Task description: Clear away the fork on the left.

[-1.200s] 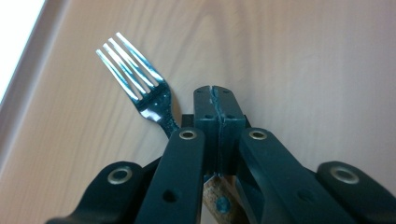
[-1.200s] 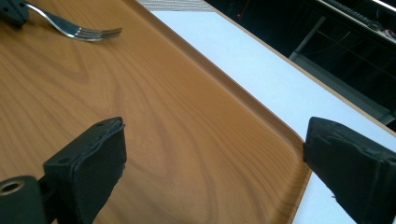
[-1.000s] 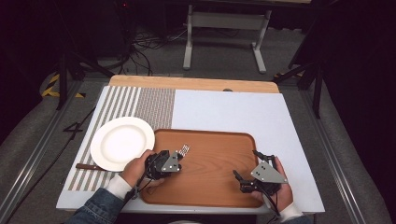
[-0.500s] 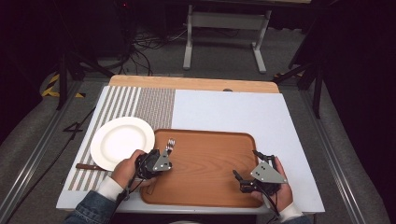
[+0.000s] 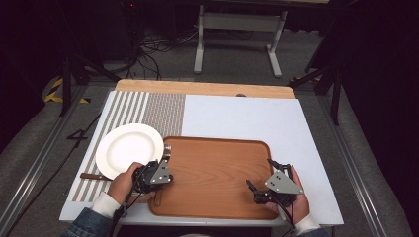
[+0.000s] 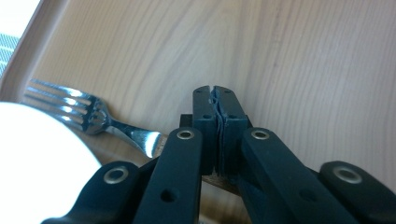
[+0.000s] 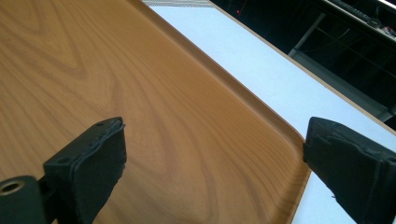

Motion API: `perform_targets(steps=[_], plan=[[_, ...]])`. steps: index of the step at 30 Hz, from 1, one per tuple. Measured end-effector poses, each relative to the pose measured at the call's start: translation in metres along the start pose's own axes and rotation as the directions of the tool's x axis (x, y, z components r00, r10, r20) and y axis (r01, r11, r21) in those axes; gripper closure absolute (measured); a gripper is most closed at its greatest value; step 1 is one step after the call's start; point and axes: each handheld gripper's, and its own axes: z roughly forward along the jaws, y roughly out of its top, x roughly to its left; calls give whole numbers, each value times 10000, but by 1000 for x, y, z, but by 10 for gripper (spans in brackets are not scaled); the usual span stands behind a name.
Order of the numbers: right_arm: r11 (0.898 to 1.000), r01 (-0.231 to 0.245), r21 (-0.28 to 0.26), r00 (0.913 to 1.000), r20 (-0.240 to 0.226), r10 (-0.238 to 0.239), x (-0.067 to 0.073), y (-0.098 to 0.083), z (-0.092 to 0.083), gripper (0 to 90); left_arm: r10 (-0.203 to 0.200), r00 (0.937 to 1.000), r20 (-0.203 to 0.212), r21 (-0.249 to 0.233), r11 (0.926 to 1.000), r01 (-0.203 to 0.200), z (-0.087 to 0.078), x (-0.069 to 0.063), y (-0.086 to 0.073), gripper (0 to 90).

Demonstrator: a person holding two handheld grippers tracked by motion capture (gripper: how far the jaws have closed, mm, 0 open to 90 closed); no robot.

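Left gripper (image 6: 218,100) clamped on fork (image 6: 93,116) handle at tray's (image 5: 212,148) left edge, tines beside plate (image 5: 128,147). Right gripper (image 7: 212,163) jaws apart, empty, over tray.

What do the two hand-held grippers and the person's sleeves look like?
Both are black, with linked bars joined by silver rivets and thick dark pads at the tips. The left hand-held gripper and the right hand-held gripper each carry a grey three-cornered plate on top, and a thin dark cable trails back. The sleeves are blue denim over white cuffs.
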Motion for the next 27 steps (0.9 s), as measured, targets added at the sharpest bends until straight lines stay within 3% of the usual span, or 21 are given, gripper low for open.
perform_targets(steps=[16, 22, 23, 25, 27], plan=[[10000, 10, -15, 10000, 4, -10, 0, 0, 0, 69, 15, 10000, 73, -378, 9993, -12, -6, 1, -3, 874], [9998, -32, -193, 10000, -9, 32, 1, 3, -3, 69, 266, 9996, 69, -1008, 9946, -257, -7, 3, 4, 868], [9998, -22, -189, 10000, -14, 22, 1, 4, -3, 70, 278, 9995, 168, -1387, 9900, -252, -8, 3, 6, 865], [9998, -13, -195, 10000, -27, 13, 2, 4, -3, 70, 234, 9997, 108, -1546, 9877, -215, -6, 1, 8, 863], [9996, 10, -275, 10000, -1, -10, 2, 4, -3, 70, 512, 9987, 53, -1607, 9857, -497, -2, -2, 14, 856]])
